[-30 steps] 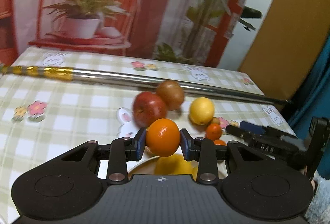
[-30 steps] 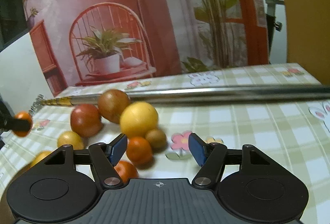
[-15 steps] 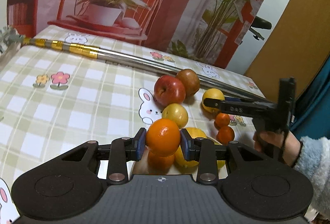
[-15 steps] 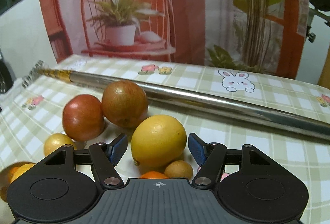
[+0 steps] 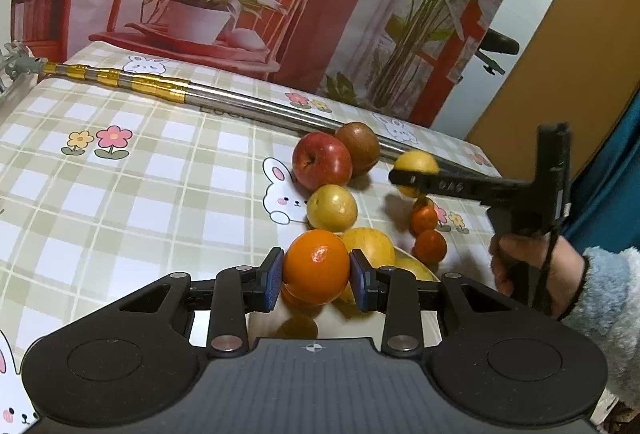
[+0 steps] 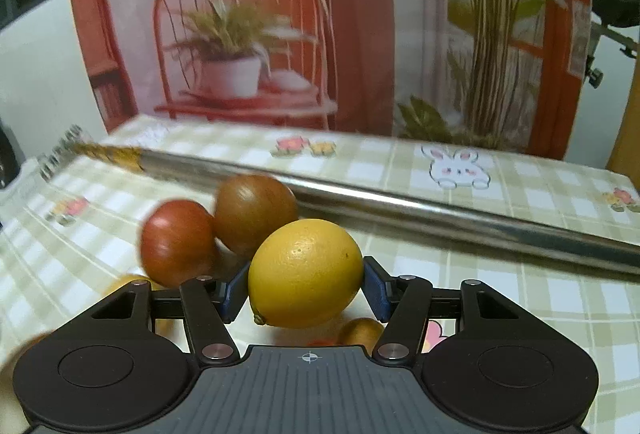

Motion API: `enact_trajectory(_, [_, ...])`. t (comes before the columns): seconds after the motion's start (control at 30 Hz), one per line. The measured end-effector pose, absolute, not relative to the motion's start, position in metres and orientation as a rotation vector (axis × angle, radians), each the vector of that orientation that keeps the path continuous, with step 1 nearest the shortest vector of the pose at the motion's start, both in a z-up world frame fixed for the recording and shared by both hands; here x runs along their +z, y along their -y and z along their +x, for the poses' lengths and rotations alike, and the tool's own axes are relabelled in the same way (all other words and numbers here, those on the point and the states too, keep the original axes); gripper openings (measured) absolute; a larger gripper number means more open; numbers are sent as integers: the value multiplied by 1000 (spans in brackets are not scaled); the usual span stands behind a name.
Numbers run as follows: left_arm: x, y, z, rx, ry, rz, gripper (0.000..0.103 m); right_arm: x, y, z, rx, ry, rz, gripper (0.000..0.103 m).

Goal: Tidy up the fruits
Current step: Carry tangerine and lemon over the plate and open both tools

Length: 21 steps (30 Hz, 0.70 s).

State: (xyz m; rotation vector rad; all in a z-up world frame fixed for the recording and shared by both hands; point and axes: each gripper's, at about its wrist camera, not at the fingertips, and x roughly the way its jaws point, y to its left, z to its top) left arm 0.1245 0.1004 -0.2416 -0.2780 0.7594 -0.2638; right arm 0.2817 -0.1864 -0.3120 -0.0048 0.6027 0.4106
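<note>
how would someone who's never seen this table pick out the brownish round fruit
Find the long metal pole lying across the checked tablecloth. About halfway along it, on the near side, the brownish fruit sits against the pole, touching a red apple. It is the only dull russet-brown one; its neighbours are glossy red, yellow or orange.

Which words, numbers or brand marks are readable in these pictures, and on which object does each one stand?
Nothing can be read with certainty.
Right gripper: embossed characters on its finger, too blurred to read.
Metal pole: faint engraved marking, too small to read.
Tablecloth: only rabbit and flower pictures, no words.
</note>
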Motion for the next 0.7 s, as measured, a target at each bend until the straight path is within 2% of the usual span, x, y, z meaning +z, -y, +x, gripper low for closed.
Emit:
enact_trajectory(0.33, [-243, -87, 103, -280, -780, -220, 37, -281, 191, 206, 462, -569, 56, 55])
enact_trajectory(0.7, [-249, -78, 85, -280, -814, -144, 37, -286, 179, 121, 461, -573, 13, 55])
